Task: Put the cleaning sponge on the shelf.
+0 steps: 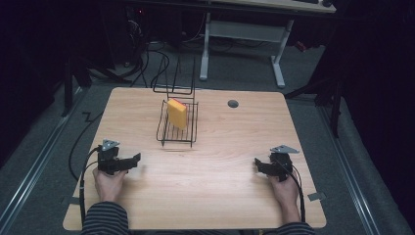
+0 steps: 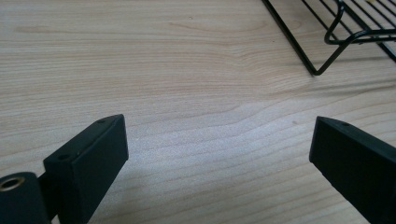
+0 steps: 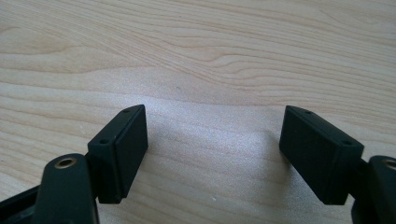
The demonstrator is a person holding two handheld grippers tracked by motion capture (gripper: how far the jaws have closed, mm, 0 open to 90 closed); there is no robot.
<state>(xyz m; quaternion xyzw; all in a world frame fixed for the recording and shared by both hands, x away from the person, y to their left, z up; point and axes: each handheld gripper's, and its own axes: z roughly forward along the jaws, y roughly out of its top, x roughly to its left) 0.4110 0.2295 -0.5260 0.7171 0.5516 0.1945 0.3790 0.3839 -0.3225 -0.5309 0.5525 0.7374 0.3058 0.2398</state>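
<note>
One black wire rack (image 1: 177, 122) holds one yellow sponge (image 1: 177, 113) upright; left gripper (image 1: 128, 161) and right gripper (image 1: 260, 165) rest spread, empty.

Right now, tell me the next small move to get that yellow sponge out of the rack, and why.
Probably ease the left claw forward toward the wire rack: it sits nearer, its jaws are open and empty, and the rack's corner already shows ahead. The yellow sponge stands on edge inside.

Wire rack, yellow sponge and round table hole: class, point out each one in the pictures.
wire rack (image 1: 177, 134), high view, on its front floor wires.
yellow sponge (image 1: 177, 113), high view, on the middle of its broad face.
round table hole (image 1: 233, 104), high view, on its centre.
</note>
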